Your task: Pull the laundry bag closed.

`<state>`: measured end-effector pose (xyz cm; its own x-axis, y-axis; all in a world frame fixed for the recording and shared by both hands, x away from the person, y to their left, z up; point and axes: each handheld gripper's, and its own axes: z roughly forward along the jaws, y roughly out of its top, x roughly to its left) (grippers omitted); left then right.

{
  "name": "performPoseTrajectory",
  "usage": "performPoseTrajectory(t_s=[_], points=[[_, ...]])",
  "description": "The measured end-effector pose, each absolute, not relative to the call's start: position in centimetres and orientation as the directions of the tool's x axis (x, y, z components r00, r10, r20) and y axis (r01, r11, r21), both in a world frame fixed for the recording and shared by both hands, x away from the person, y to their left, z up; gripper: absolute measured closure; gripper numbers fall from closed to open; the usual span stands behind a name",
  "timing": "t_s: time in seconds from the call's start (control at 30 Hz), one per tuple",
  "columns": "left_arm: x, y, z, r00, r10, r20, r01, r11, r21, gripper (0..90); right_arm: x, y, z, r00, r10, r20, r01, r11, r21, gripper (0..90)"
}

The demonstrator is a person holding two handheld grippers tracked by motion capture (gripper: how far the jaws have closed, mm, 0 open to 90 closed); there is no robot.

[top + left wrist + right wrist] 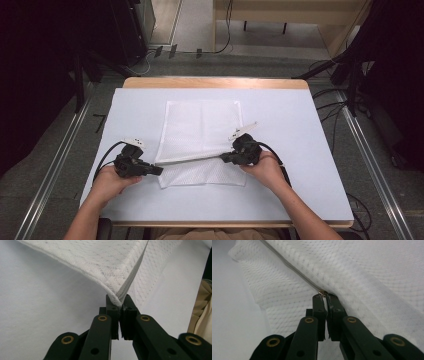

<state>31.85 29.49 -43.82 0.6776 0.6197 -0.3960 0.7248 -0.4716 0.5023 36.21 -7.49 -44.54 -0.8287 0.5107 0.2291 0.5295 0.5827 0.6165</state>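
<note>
A white mesh bag [202, 127] lies flat in the middle of the table, its near part lifted along a grey zipper [192, 160] pulled taut between my two grippers. My left gripper [159, 170] is shut on the bag's left zipper end; in the left gripper view the jaws [121, 302] pinch the corner where the zipper [132, 275] meets the mesh [100, 262]. My right gripper [223, 158] is shut at the zipper's right end; in the right gripper view its tips [325, 298] clamp the small metal zipper pull [322, 292] on the mesh bag [362, 270].
The table is covered by a white sheet [290, 130], with a wooden edge [215, 82] at the far side. Dark stands and cables [345, 95] sit on the floor to the right, and dark equipment [75, 60] to the left.
</note>
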Motion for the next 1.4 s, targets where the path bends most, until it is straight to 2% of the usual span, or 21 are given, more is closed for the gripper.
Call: performPoseTrajectory(t_s=[1.0, 1.4], points=[[31.8, 29.9, -43.7, 0.677, 0.622, -0.394, 0.724, -0.464, 0.511, 87.5, 36.0, -12.1, -44.3, -0.805, 0.551, 0.222, 0.555, 0.567, 0.609, 87.9], [31.9, 30.0, -43.8, 0.673, 0.625, -0.396, 0.726, -0.453, 0.518, 86.2, 34.9, -12.4, -43.8, -0.809, 0.544, 0.221, 0.551, 0.572, 0.608, 87.5]])
